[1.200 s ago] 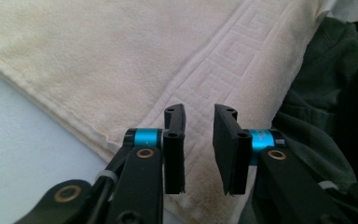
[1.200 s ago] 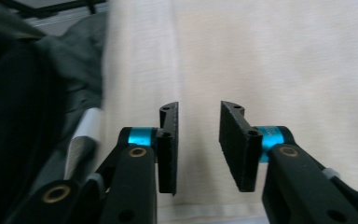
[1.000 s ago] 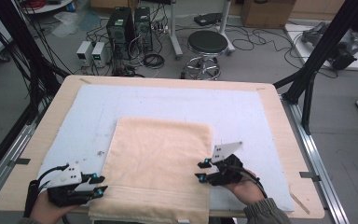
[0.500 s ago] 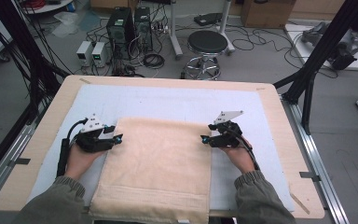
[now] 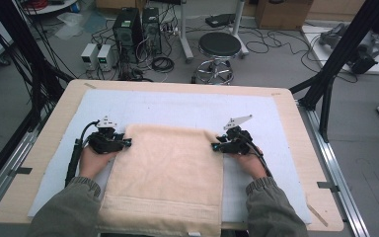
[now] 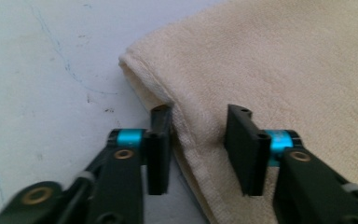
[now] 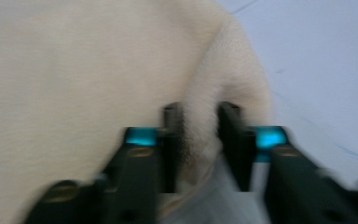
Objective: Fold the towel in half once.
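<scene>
A cream towel (image 5: 165,177) lies folded on the pale blue mat (image 5: 177,106) that covers the wooden table (image 5: 296,118), its near end hanging over the table edge closest to the person.

The left gripper (image 5: 127,143) is at the towel's far left corner. In the left gripper view, the towel (image 6: 270,70) edge runs between the 2 black jaws: 1 jaw sits against the folded hem, the other rests on the top surface with a gap of cloth between. The jaws have just been closing, with the towel edge between them, but the pads do not yet pinch it.

The right gripper (image 5: 215,147) is at the towel's far right corner. In the right gripper view, a raised fold of the towel (image 7: 74,70) stands bunched between the 2 jaws, which have just been closing and now clamp it from both sides. The view is blurred.

Both hands rest low on the mat, sleeves entering from the near edge.
</scene>
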